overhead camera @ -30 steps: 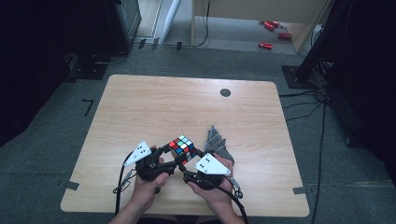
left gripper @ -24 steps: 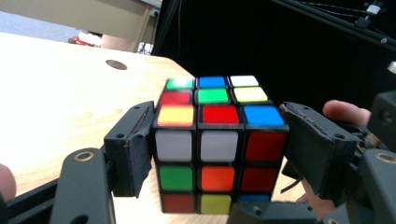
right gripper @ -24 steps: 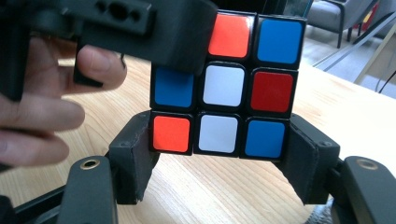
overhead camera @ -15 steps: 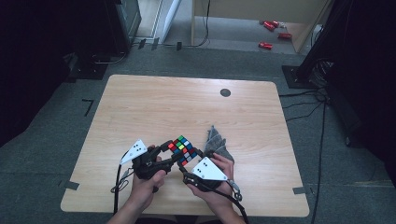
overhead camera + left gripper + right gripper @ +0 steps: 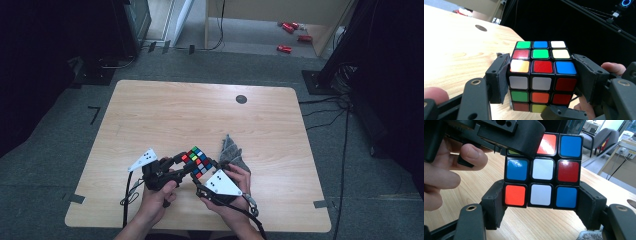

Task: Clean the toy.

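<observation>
Both grippers clamp the puzzle cube (image 5: 198, 161) above the table's (image 5: 165, 115) near edge: left gripper (image 5: 541, 75) on the middle band, right gripper (image 5: 541, 196) apparently on an end layer. Twist squarely, keeping layers aligned.

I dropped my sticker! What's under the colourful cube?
Beneath the cube, held up by both grippers, lies bare wooden table. The spot behind the right gripper's jaws is covered.

Glossy plastic cube (image 5: 541, 75); matt wood table (image 5: 165, 115); fuzzy grey cloth (image 5: 231, 152)
</observation>
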A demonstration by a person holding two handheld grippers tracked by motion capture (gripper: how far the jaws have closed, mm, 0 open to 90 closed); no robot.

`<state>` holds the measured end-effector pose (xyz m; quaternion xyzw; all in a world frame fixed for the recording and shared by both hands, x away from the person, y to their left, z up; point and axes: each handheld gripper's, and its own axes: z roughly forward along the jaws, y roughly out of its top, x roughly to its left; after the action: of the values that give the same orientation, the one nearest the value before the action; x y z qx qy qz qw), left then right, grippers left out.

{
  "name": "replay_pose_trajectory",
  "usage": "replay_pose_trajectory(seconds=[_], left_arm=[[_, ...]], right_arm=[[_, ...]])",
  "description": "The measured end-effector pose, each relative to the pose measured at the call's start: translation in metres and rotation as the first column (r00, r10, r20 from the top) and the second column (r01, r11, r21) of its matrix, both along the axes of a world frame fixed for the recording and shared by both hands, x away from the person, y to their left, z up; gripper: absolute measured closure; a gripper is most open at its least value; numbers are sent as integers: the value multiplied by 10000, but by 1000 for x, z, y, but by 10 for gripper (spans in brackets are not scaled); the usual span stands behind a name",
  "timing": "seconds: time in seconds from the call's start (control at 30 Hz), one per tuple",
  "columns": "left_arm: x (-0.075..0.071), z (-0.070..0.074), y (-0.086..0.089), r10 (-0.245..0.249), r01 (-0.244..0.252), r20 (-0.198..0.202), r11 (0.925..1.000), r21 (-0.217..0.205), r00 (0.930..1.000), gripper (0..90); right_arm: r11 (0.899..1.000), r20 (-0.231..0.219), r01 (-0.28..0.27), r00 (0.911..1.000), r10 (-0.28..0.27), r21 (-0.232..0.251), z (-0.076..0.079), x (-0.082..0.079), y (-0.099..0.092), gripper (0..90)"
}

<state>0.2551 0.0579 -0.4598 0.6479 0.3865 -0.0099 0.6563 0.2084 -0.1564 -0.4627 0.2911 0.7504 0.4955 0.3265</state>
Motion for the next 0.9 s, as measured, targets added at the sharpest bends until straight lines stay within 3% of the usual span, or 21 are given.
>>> replay_pose_trajectory(seconds=[0.13, 0.3, 0.4, 0.53, 0.6, 0.7, 0.8, 0.9], left_arm=[[0, 0, -2, 19, -19, -22, 9999, 110, 10000, 344], [0, 2, -3, -174, 168, 228, 9994, 290, 9996, 289], [-1, 4, -2, -50, 21, 568, 9986, 526, 9984, 246], [-1, 8, 4, 219, -268, 1189, 9988, 404, 9927, 222], [-1, 9, 8, 412, -527, 1706, 9966, 634, 9845, 221], [-1, 9, 12, 414, -773, 2613, 9887, 1286, 9644, 230], [0, 6, 14, 227, -799, 3189, 9826, 1676, 9475, 251], [2, 1, 13, 169, -946, 3446, 9731, 2099, 9386, 246]], right_arm=[[9999, -251, -54, 9997, 51, -113, 0, 2, -1, 337], [9993, -853, -118, 9962, 148, 356, 4, 4, -9, 344], [9997, -977, 20, 9952, 3, 241, 4, 7, -13, 345], [9993, -1203, 354, 9922, -334, 148, 3, 14, -25, 346], [9983, -1369, 534, 9893, -498, 223, 3, 17, -32, 346], [9945, -1691, 841, 9829, -724, 632, 6, 23, -44, 347], [9901, -1864, 931, 9798, -724, 1052, 12, 26, -53, 346], [9876, -2008, 837, 9780, -559, 1325, 18, 26, -57, 347]])
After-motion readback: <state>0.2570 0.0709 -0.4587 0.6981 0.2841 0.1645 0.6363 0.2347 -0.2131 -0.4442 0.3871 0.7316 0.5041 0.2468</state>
